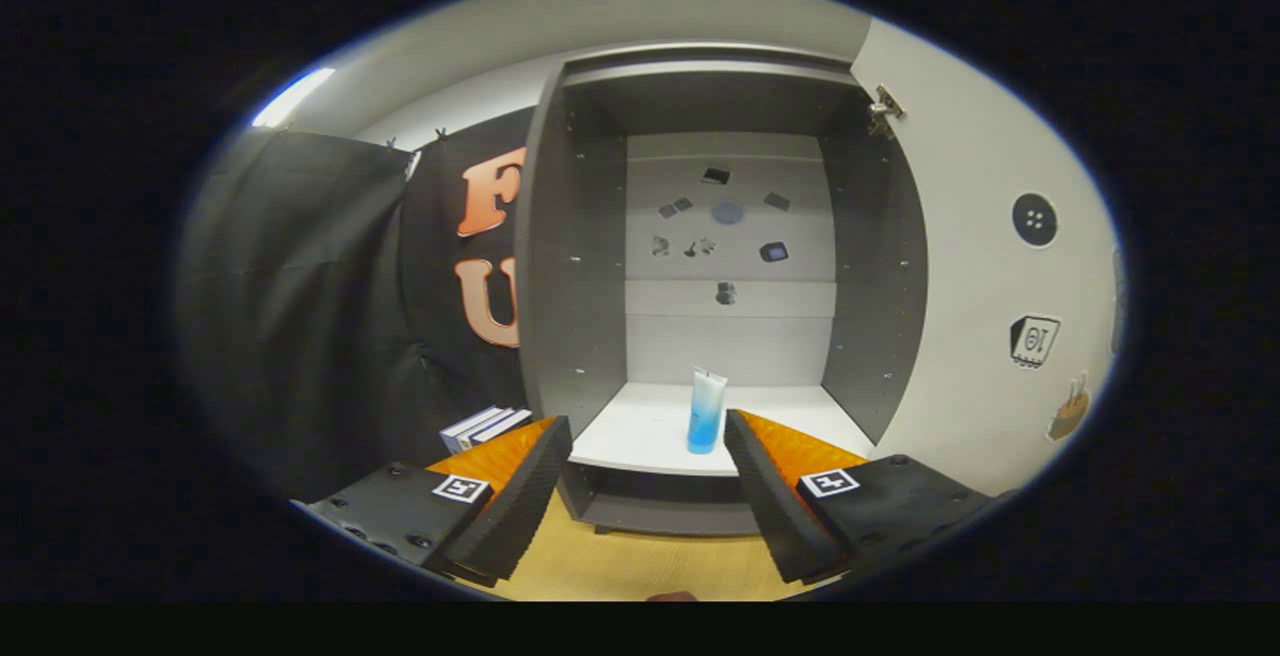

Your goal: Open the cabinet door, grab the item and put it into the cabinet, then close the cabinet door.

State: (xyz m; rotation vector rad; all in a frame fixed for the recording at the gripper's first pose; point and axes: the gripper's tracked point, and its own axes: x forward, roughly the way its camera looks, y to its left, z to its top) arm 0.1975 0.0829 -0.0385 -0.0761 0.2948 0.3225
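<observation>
Gripper (648, 471) spread wide, holding nothing, above the wooden desk (640, 566).
Just beyond the fingertips: blue tube (705, 412) standing upright on the white shelf (640, 431) near its front edge, inside the grey cabinet (570, 256). Cabinet door (980, 266) swung open to the right. Books (485, 426) left of the cabinet.

Gripper view looks level along its parted jaws into the nearby open cabinet (725, 266)
</observation>
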